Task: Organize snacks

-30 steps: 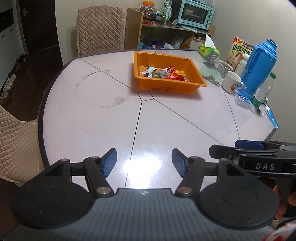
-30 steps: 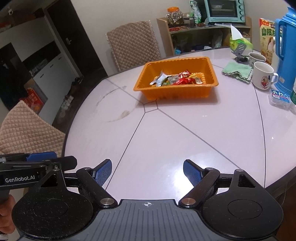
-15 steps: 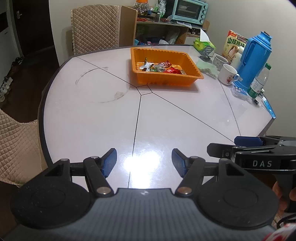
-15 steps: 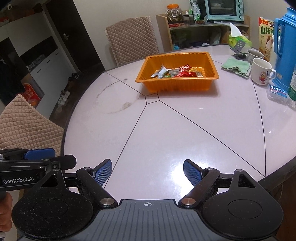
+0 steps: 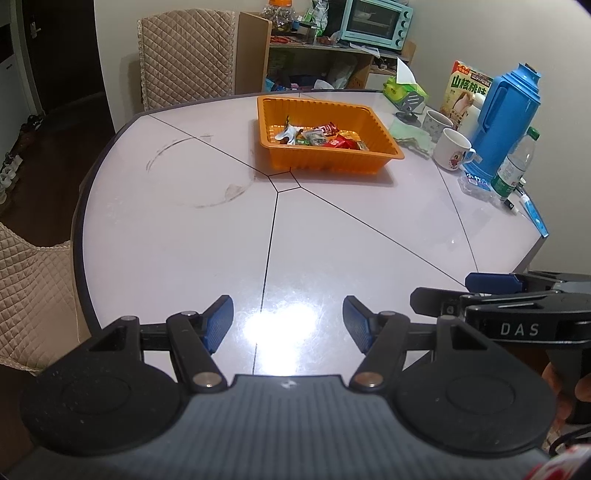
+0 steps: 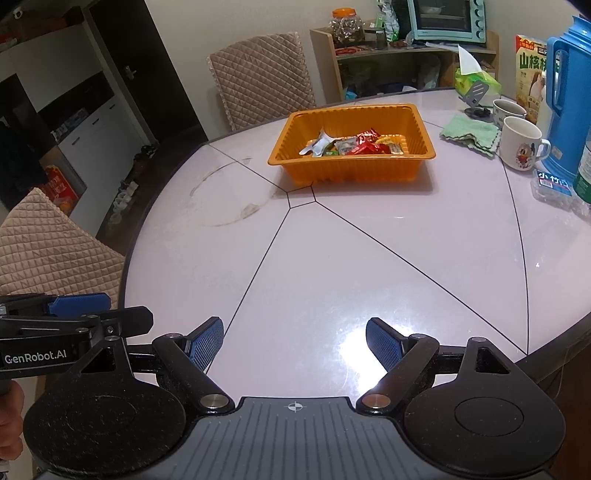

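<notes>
An orange tray point(image 5: 380, 157) sits at the far middle of the round white table point(image 5: 177, 240); it also shows in the right wrist view point(image 6: 354, 171). Several wrapped snacks point(image 5: 321, 137) lie inside it, also seen in the right wrist view point(image 6: 354, 144). My left gripper point(image 5: 288, 323) is open and empty over the table's near edge. My right gripper point(image 6: 294, 341) is open and empty beside it. Each gripper shows at the edge of the other's view: the right gripper point(image 5: 491, 290), the left gripper point(image 6: 79, 312).
At the right stand a blue thermos point(image 5: 508, 118), two mugs point(image 5: 452, 149), a green cloth point(image 6: 471, 133), a water bottle point(image 5: 515, 168), a snack box point(image 5: 467, 92) and a tissue pack point(image 5: 404, 88). Quilted chairs point(image 5: 186, 51) stand behind and left. A shelf with a toaster oven point(image 5: 376, 20) is behind.
Both grippers have drawn back toward the table's near edge and tilted up a little. The tray looks farther away. Both stay open and empty.
</notes>
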Motion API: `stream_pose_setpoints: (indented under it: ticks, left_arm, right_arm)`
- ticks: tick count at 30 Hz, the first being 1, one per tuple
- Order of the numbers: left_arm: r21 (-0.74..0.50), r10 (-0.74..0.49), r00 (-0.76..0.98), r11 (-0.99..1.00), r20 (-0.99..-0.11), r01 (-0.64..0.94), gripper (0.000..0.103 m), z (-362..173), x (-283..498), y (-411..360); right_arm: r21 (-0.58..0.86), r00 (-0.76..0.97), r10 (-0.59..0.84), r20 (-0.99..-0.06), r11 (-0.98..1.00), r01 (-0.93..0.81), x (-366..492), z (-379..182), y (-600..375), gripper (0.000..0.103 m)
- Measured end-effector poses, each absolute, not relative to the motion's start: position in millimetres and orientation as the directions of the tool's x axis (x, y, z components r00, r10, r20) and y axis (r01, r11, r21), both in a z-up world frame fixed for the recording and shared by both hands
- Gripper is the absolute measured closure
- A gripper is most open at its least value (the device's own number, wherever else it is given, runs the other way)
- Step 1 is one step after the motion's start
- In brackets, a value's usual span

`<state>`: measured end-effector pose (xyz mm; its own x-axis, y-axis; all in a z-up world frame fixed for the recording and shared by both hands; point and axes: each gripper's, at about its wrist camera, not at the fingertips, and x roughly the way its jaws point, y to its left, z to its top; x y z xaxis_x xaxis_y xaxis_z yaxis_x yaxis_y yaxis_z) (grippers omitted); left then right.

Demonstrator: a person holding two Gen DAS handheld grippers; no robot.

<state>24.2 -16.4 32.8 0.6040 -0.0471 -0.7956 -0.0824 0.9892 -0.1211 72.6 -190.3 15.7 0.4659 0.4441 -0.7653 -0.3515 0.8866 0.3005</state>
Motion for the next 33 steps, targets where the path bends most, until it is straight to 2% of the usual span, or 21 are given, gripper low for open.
stream_pose_setpoints:
  ticks: [33]
  left_arm:
    - [-0.125, -0.05, 0.604, 0.989, -0.795, -0.083, 0.039, 32.9, 25.5, -20.2]
  right_arm:
    - [0.3, 0.464, 0.444, -0.766, 0.886, -0.352, 72.7, 14.7, -190.5, 0.019]
